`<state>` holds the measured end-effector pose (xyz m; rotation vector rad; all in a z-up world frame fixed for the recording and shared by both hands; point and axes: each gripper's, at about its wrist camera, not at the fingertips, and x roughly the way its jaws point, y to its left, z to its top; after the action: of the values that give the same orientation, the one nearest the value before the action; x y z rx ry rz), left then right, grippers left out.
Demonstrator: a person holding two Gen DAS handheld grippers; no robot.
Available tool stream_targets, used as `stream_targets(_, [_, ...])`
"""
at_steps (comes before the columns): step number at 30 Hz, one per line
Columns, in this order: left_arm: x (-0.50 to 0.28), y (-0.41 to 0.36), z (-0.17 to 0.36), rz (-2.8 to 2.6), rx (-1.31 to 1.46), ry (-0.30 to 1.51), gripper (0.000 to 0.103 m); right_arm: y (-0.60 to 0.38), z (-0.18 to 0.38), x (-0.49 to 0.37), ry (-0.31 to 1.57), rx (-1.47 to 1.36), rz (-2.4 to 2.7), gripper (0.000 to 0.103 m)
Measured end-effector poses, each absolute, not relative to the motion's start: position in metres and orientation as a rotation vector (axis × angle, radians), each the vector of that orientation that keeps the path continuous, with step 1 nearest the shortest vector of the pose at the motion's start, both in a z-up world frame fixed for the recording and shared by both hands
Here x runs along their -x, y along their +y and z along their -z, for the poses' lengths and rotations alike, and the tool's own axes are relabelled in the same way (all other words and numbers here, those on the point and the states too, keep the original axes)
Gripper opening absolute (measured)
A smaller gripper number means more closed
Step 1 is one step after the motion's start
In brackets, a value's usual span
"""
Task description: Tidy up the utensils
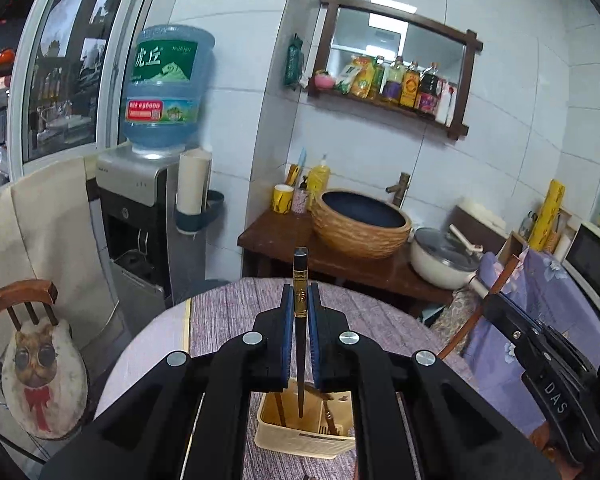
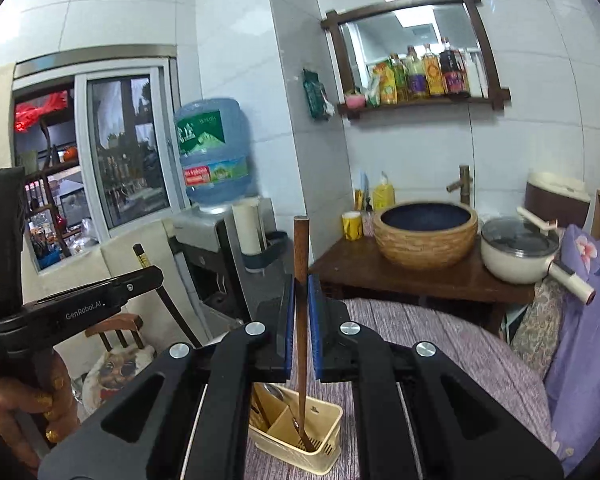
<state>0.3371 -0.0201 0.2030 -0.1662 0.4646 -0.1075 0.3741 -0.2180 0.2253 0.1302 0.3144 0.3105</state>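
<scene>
Two grips are full: your left gripper (image 1: 300,300) is clamped on a black chopstick (image 1: 300,280) held upright over the cream utensil basket (image 1: 276,438) on the table, and your right gripper (image 2: 301,292) pinches a brown wooden utensil (image 2: 301,248), its lower end dipping into that basket's front compartment.

A divided utensil basket (image 1: 300,436) sits on the table (image 1: 236,312) just below your two grippers. Beyond the table's far edge stands a counter (image 1: 284,236) bearing a basin (image 1: 360,224), with a lidded pot (image 1: 444,256) to its right and a water dispenser (image 1: 140,208) to its left.
</scene>
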Motion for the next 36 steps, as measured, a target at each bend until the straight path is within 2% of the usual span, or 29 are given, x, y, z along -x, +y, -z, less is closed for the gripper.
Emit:
stream_targets(10, [-0.352,-0.03,-0.137,0.109,0.137,0.57,0.008,-0.211,-0.155,-0.394,0.421,-0.133,-0.309,0.008])
stream_targets(19, [-0.354,-0.03,-0.117,0.118,0.146,0.602,0.008,-0.212,-0.146,-0.387,0.394,-0.111,-0.316,0.009])
stream_targets(20, [-0.351,-0.028,-0.119,0.128,0.152,0.599,0.009,-0.213,-0.147,-0.384,0.384,-0.106,-0.315,0.02])
stream_targets(21, [-0.348,-0.028,-0.121,0.134,0.152,0.591,0.011,-0.214,-0.147,-0.381,0.37,-0.106,-0.307,0.045])
stream_targets(22, [-0.344,-0.027,-0.123,0.132,0.148,0.579,0.015,-0.217,-0.148,-0.376,0.348,-0.109,-0.295,0.058])
stream_targets(23, [-0.34,-0.027,-0.124,0.126,0.144,0.566,0.031,-0.22,-0.148,-0.37,0.323,-0.112,-0.292,0.067])
stream_targets(24, [-0.333,-0.026,-0.126,0.119,0.142,0.545,0.053,-0.222,-0.148,-0.366,0.312,-0.112,-0.294,0.067])
stream_targets(26, [-0.311,-0.021,-0.132,0.101,0.149,0.479,0.071,-0.226,-0.148,-0.357,0.306,-0.107,-0.296,0.067])
stream_targets(27, [-0.302,-0.018,-0.133,0.094,0.15,0.458,0.077,-0.229,-0.146,-0.35,0.303,-0.106,-0.291,0.069])
stream_targets(30, [-0.278,-0.01,-0.131,0.073,0.159,0.432,0.093,-0.238,-0.138,-0.331,0.306,-0.107,-0.269,0.079])
stream_targets(33, [-0.262,-0.005,-0.122,0.088,0.157,0.444,0.097,-0.244,-0.122,-0.311,0.348,-0.1,-0.251,0.084])
stream_targets(36, [-0.245,-0.007,-0.102,0.083,0.108,0.478,0.097,-0.246,-0.1,-0.292,0.41,-0.074,-0.25,0.086])
